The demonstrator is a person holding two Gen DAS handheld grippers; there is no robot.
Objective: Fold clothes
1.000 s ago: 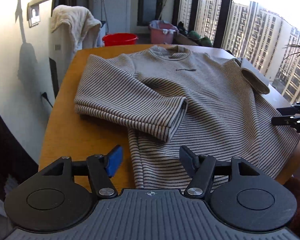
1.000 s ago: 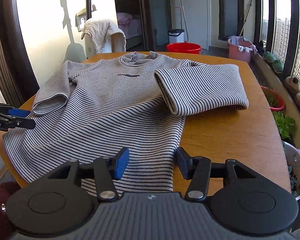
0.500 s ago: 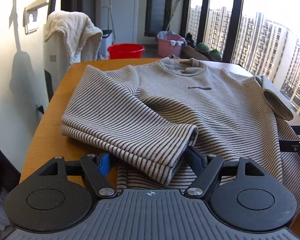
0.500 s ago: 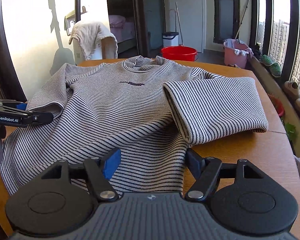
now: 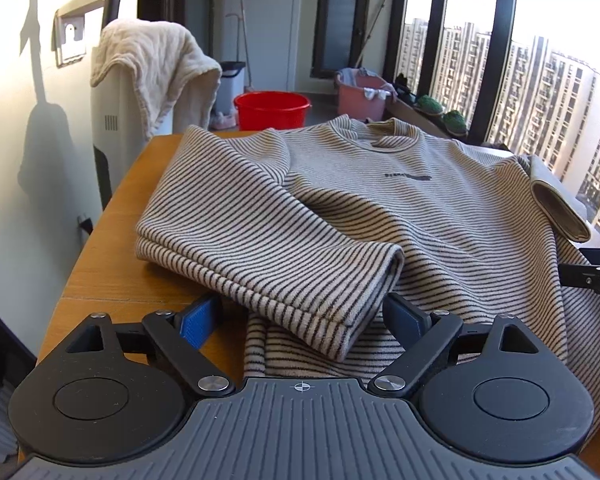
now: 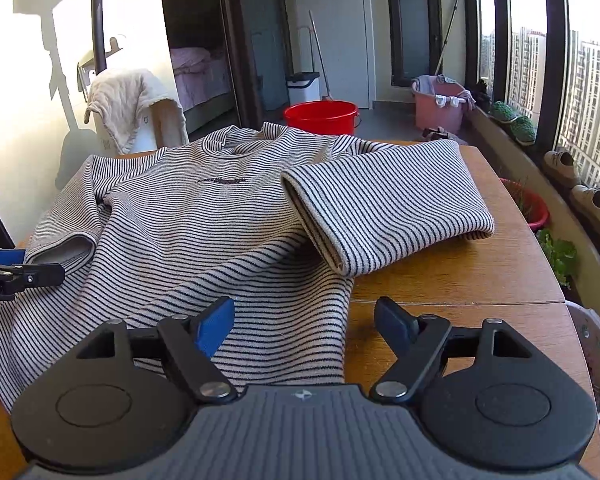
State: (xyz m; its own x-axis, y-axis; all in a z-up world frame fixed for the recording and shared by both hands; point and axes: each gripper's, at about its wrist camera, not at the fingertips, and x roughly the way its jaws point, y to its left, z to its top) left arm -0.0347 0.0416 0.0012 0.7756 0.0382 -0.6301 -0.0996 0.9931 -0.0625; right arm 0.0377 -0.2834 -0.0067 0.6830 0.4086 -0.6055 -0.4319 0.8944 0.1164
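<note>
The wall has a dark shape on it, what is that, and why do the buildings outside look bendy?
Left wrist view: strong sun through the window throws a shadow on the wall, and the fisheye lens curves the buildings. Right wrist view: the same kind of shadow falls on a washed-out wall; the sweater looks sharp.

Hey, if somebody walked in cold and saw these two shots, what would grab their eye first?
The striped sweater spread face-up across the wooden table, each sleeve folded in over the body. Next, the open left gripper straddling the near sleeve cuff. Behind the table, a bright red bucket stands on the floor.
</note>
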